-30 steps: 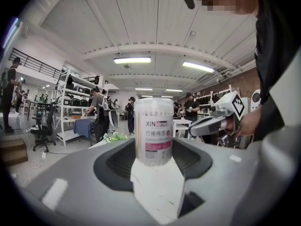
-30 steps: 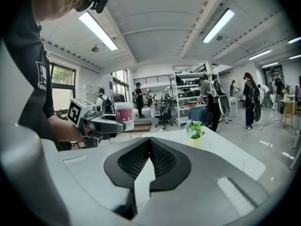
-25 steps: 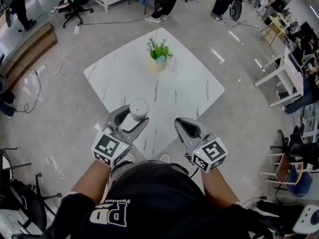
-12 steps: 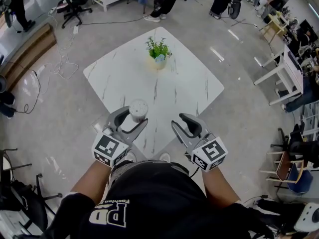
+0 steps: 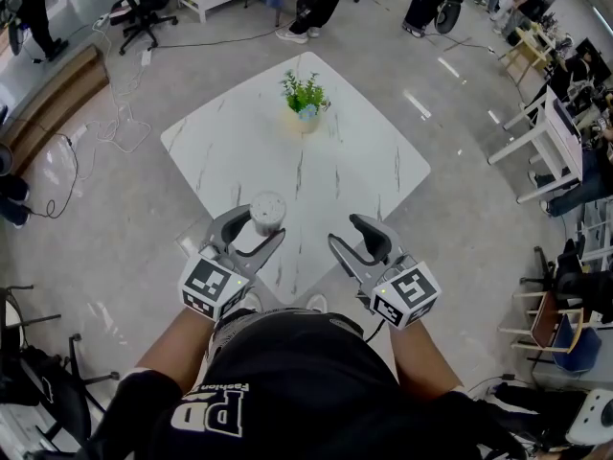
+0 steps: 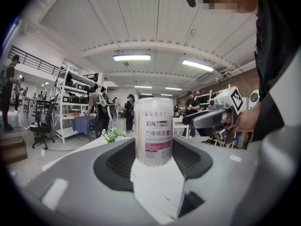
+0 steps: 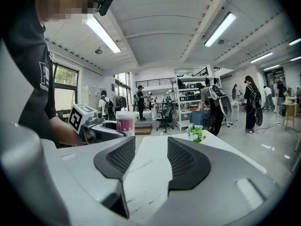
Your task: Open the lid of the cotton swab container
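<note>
- The clear cylindrical plastic cotton swab container [image 6: 153, 131], with a pink-and-white label, stands upright near the front edge of the white marble-patterned table [image 5: 335, 161]. A small green potted plant [image 5: 306, 99] sits well apart from it, further back.
- The left gripper [image 5: 257, 228] is clamped on the container. In the left gripper view its dark ribbed pads sit flush against both sides of the lower body.
- The right gripper [image 7: 151, 147] is beside it and apart. Its jaws have just been opening, and only bare tabletop shows between them.
- The pale round lid [image 6: 153, 102] looks seated on top of the container, so opening is not yet done.
- Handling, as a judgement: the container is probably light and thin-walled, with smooth, slippery sides. A hard squeeze could flex or crack it, and too light a grip would let it spin or tip.
- The low hold on the body looks right for steadying. The free gripper should take the lid by its rim, above the label. Whether the lid lifts, flips or twists off cannot be told.
</note>
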A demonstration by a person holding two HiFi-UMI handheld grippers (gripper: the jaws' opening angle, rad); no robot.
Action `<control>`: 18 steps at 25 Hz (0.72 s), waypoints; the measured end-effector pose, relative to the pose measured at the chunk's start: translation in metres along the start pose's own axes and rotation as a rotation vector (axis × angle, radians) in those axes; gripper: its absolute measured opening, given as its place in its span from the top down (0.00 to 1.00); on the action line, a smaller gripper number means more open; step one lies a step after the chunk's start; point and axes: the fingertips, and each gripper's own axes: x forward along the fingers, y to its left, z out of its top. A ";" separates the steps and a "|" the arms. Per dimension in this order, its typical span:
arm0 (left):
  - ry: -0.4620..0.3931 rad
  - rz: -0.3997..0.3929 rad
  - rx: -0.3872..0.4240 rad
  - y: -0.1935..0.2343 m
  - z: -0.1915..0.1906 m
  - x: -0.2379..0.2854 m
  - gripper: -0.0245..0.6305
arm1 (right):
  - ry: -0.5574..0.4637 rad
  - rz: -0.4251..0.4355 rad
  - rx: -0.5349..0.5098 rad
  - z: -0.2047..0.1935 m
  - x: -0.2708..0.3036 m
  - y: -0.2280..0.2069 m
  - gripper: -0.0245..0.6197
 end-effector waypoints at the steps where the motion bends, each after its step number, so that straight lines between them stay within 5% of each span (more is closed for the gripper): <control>1: -0.001 0.001 -0.002 0.000 0.000 0.000 0.51 | -0.004 -0.002 0.002 0.000 -0.001 -0.001 0.66; 18: -0.009 -0.011 0.003 -0.005 -0.001 -0.002 0.51 | 0.018 -0.013 0.011 -0.005 -0.004 0.001 0.63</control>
